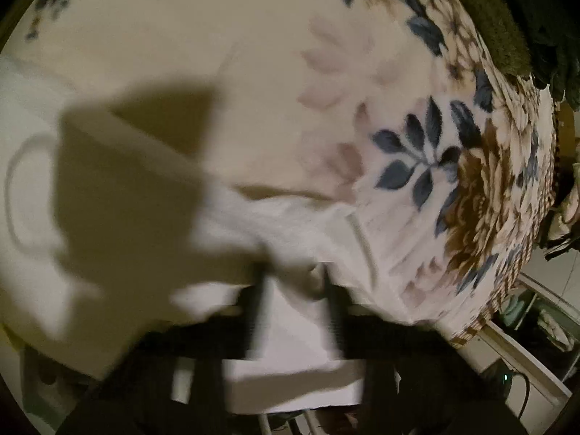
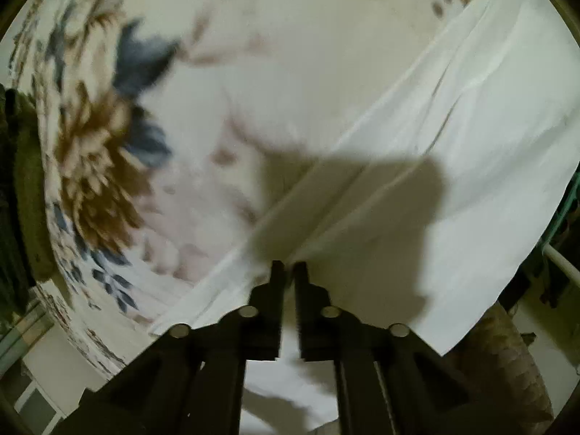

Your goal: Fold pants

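White smooth pants point(image 2: 453, 137) on fuzzy floral blanket point(image 1: 453, 166); left gripper point(image 1: 293, 282) and right gripper point(image 2: 288, 268) both pinching cloth

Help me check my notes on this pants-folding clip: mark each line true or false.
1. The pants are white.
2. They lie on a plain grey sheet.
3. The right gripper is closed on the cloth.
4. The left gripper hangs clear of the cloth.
1. True: the pants are white.
2. False: they lie on a floral blanket with blue leaves and brown flowers.
3. True: the right gripper has its jaws nearly together, pinching a fold of the pants.
4. False: the left gripper has white cloth between its fingers, though the picture is blurred.
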A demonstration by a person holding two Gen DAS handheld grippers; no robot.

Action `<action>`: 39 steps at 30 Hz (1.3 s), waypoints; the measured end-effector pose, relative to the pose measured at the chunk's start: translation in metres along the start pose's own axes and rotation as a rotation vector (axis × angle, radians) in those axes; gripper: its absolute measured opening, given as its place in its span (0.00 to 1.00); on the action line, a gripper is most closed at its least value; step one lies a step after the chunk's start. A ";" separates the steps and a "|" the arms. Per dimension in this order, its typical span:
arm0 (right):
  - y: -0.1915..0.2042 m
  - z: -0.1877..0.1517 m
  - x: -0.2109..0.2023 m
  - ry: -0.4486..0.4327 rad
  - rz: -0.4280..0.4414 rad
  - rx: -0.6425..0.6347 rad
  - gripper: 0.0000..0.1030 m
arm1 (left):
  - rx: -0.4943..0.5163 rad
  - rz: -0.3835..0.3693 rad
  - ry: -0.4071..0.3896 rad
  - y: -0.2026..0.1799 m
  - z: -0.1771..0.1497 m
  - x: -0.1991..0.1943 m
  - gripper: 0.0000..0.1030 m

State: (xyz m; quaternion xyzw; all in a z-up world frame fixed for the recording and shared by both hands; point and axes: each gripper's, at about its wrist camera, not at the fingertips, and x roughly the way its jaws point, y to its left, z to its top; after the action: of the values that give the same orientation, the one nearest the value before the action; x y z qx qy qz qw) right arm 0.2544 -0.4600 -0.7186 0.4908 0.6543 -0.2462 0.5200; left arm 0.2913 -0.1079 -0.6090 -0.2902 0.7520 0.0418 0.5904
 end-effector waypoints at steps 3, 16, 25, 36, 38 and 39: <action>-0.001 0.003 -0.011 -0.040 0.019 -0.013 0.00 | 0.010 -0.003 -0.050 -0.014 0.002 -0.004 0.04; -0.042 0.020 -0.016 0.123 0.153 0.047 0.37 | 0.051 0.007 -0.098 -0.009 0.016 -0.014 0.04; -0.028 0.016 0.010 0.118 0.080 0.133 0.03 | 0.096 -0.033 -0.179 -0.018 0.026 -0.027 0.00; -0.008 0.016 -0.008 0.034 0.096 0.129 0.02 | 0.129 -0.032 -0.172 -0.013 0.039 -0.039 0.01; -0.004 0.021 -0.007 0.034 0.089 0.116 0.02 | 0.141 -0.014 -0.169 -0.015 0.033 -0.036 0.01; -0.004 0.024 -0.003 0.045 0.082 0.114 0.02 | 0.149 0.003 -0.174 -0.015 0.029 -0.037 0.01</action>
State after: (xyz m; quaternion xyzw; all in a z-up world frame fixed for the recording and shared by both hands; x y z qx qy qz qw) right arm 0.2615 -0.4829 -0.7248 0.5512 0.6302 -0.2503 0.4862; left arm 0.3285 -0.0947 -0.5800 -0.2396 0.6994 0.0118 0.6733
